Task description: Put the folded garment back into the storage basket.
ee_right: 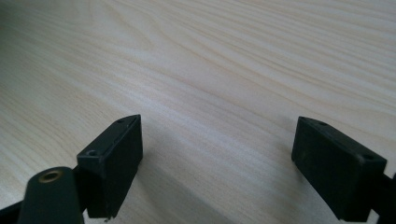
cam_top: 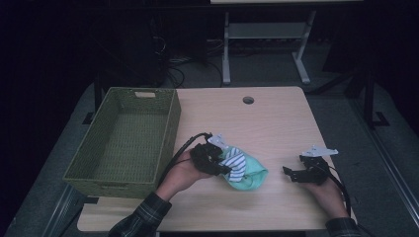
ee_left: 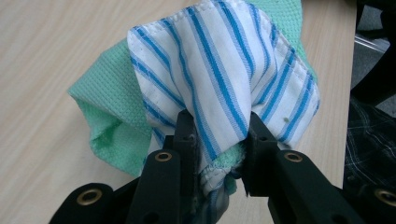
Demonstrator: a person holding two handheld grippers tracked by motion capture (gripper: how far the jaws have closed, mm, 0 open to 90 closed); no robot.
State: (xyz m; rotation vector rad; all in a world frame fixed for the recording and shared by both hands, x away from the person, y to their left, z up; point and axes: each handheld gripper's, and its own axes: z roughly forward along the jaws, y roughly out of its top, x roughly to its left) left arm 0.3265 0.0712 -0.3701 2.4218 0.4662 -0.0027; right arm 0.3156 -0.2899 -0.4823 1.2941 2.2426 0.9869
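A folded cloth bundle, white with blue stripes point(ee_left: 219, 79) over a green waffle-weave layer point(ee_left: 109, 107), hangs pinched between my left gripper's point(ee_left: 217, 135) black jaws. In the high view that left gripper point(cam_top: 228, 169) is shut on the bundle point(cam_top: 244, 173) near the table's middle front, with the green part resting on the wood. Over bare wood at the front right, my right gripper point(cam_top: 289, 174) stands open, and its own view shows the right gripper point(ee_right: 217, 154) with nothing between the jaws.
A green woven basket point(cam_top: 170, 123) with nothing in it sits on the table's left side, its near corner overhanging the front left. The light wooden table point(cam_top: 267, 123) has a cable hole point(cam_top: 248, 100) at the back. A desk frame stands on the floor behind.
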